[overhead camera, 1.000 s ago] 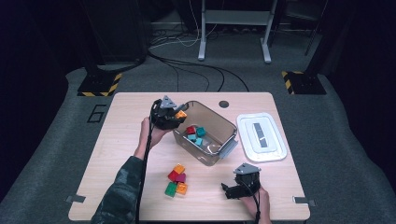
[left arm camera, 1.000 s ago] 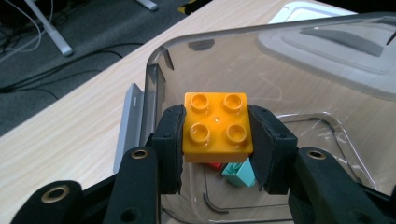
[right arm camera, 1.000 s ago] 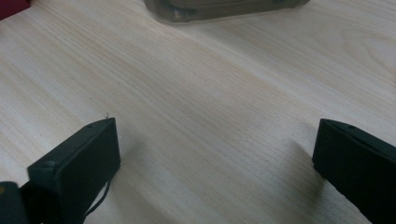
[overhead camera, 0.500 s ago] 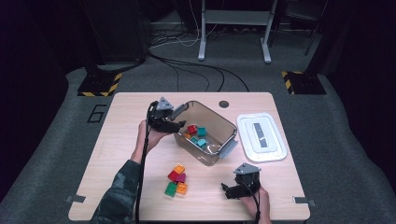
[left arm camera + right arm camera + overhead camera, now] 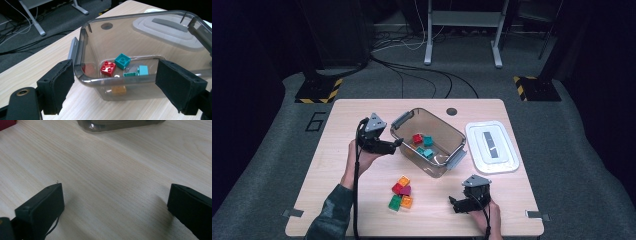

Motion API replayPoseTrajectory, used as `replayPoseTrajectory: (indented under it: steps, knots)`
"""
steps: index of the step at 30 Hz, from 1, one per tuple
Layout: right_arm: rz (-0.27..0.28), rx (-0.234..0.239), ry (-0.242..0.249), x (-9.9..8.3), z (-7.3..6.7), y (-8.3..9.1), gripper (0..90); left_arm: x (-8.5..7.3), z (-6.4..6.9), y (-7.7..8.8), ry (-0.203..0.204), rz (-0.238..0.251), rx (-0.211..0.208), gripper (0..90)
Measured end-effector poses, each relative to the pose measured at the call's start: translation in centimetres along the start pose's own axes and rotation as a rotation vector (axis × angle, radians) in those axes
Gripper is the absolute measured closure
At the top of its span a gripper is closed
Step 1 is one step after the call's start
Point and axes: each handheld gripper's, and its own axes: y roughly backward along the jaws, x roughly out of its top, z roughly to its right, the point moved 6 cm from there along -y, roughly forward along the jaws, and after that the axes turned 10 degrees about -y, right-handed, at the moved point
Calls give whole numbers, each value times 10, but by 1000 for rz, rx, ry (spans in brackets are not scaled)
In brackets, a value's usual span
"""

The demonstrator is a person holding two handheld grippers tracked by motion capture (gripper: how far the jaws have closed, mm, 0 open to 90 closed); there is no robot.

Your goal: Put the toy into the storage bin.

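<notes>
I take the clear bin [image 5: 429,141] as my landmark; it sits mid-table at a slant, with bare wood open on its near side and toward the table's [image 5: 337,115] far-left corner. My left gripper [image 5: 396,145] hangs just outside the bin's left end wall, jaws released and wide apart with nothing between them; they have just been opening. In the left gripper view that wall's rim runs between the two pads [image 5: 58,86]. My right gripper [image 5: 453,204] rests near the table's front edge, below the bin's right corner, jaws spread over bare wood, holding nothing.

Inside the bin I count one red block [image 5: 108,68] and three teal blocks [image 5: 122,60]. Outside, just front-left of the bin, I count five loose blocks [image 5: 401,192]: two orange, one red, one magenta, one green. One white lid [image 5: 491,146] lies flat just right of the bin.

Compared with a second ago, the left gripper has drawn back from above the bin's interior to its left end, and the right gripper sits where it was.
</notes>
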Motion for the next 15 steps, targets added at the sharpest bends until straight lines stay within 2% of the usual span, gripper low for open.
replayPoseTrajectory:
  steps: [11, 15]
  knots:
    - [0, 0, 0, 0, 0, 0, 1, -23, 16, 10, 19, -6, -9, 62]
    - [0, 0, 1, 0, 0, 0, 1, -36, 23, 9, 26, -30, -19, 47]
